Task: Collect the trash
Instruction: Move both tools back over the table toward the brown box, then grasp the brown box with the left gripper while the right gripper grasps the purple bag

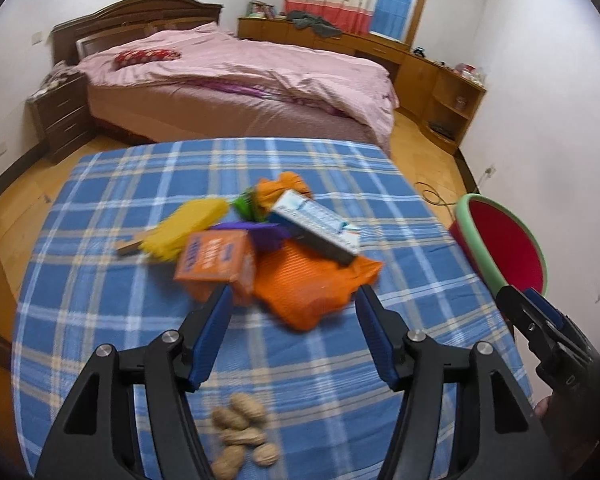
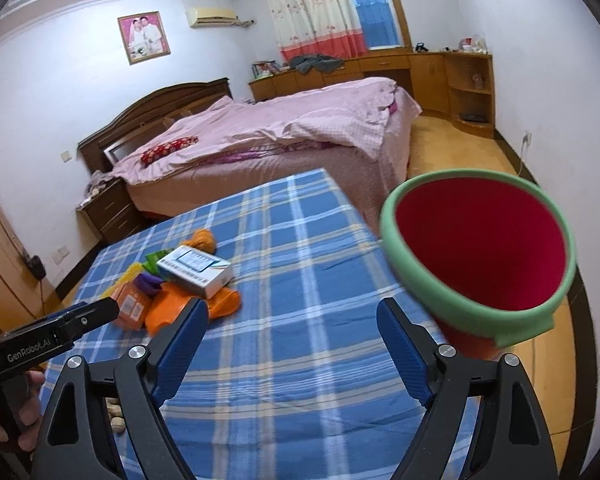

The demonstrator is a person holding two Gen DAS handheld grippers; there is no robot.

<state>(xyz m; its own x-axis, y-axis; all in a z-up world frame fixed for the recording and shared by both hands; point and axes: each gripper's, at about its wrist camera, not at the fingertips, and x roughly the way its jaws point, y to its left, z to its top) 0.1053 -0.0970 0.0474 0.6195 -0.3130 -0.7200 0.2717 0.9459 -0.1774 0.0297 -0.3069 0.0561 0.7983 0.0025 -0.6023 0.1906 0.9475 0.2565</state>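
The trash pile [image 1: 268, 240] on the table [image 1: 100, 320] is found just ahead of the left tongs [image 1: 294, 300], spread and empty (the right tongs [image 2: 292, 316], also spread, sit farther, beside the bin [image 2: 480, 256]).

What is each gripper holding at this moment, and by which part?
Nothing is held. The left gripper is open near the trash pile. The right gripper is open too, and the red bin lies outside its fingers.

surface: blue plaid table [image 1: 324, 364] | on it: wrapper-and-box pile [image 1: 276, 240], peanuts [image 1: 242, 436]
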